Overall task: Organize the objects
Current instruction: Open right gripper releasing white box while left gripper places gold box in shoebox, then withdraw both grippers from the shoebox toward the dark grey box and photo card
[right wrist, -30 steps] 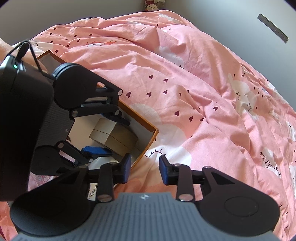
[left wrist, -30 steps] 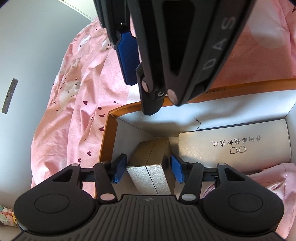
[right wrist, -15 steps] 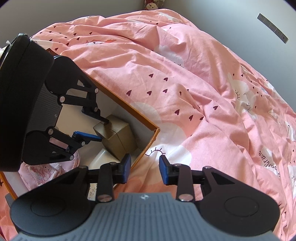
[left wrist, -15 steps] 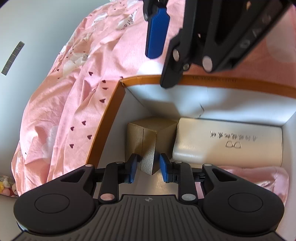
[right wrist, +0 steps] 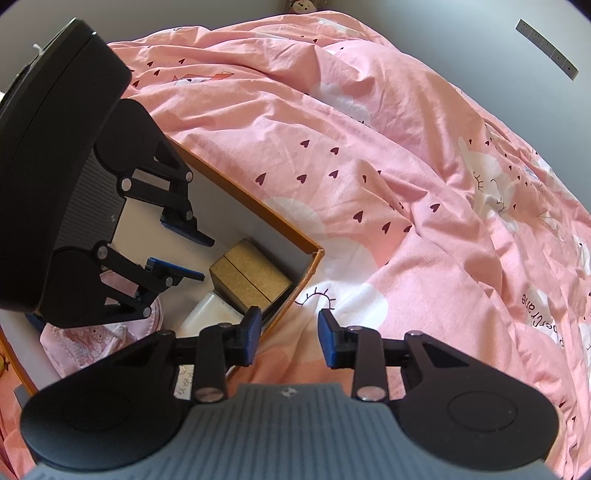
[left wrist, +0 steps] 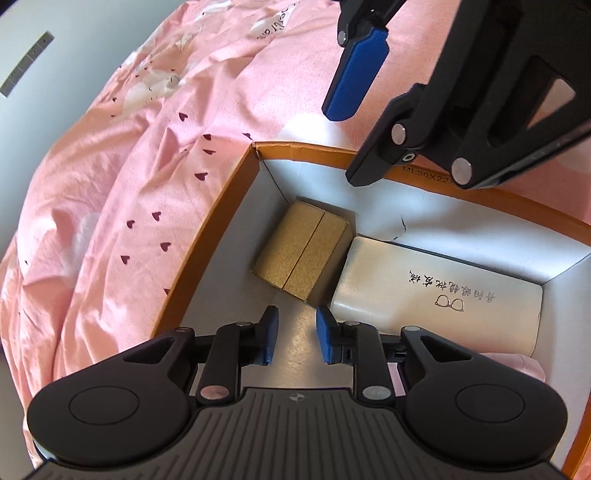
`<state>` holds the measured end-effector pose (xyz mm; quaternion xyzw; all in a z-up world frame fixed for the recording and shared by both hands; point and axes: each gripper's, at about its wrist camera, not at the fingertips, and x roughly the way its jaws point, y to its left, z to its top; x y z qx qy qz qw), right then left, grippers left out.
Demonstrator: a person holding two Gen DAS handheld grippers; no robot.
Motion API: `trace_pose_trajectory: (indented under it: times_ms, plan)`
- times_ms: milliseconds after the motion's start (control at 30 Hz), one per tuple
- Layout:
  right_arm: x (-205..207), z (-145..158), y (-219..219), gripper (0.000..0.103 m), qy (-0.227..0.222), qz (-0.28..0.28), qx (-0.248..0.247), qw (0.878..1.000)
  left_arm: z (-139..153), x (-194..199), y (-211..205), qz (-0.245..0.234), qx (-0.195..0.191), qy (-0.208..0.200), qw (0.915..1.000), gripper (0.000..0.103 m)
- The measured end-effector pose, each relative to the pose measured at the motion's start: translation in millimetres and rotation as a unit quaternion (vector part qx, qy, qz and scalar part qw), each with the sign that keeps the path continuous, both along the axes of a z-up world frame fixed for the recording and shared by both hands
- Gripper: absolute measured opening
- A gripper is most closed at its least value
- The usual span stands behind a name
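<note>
we see a bed covered by a pink duvet (right wrist: 388, 155) with dark hearts and white clouds, wrinkled all over, grey wall (right wrist: 443, 33) behind it with a small grey strip (right wrist: 546, 48) stuck on. an orange box (left wrist: 221, 236) with white inside sits on the duvet. the gold box (left wrist: 303, 254) lies tilted in its far corner, touching a white glasses case (left wrist: 436, 295); pink cloth (right wrist: 99, 339) is in there too. our left gripper (left wrist: 295, 334) hovers over the box, jaws a narrow gap apart, holding nothing, just short of the gold box. our right gripper (right wrist: 290, 334) hangs beside the box corner, jaws apart, empty.
</note>
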<state>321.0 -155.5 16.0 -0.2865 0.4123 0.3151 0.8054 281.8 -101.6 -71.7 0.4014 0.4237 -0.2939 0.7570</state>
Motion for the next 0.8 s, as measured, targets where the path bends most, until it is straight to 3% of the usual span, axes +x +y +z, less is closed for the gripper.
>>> trace_pose_trajectory:
  times_ms: [167,467,667,800]
  plan:
    - [-0.2,-0.3,0.3,0.036,0.001,-0.002,-0.003,1.0,-1.4,3.1,-3.0,0.005,-0.02,0.018,0.9996,0.02]
    - [-2.6,1.3,0.3,0.036,-0.001,-0.004,-0.001,1.0,2.1,-2.8,-0.6,0.011,-0.025,0.017,0.9995,0.02]
    - [-16.4,18.2,-1.3,0.037,-0.009,-0.006,0.017,1.0,39.2,-21.9,8.4,0.035,-0.052,-0.012,0.998,0.02]
    - [-39.1,36.5,-6.8,0.044,-0.026,-0.011,0.042,0.999,76.0,-49.8,19.8,0.061,-0.1,-0.032,0.9925,0.02]
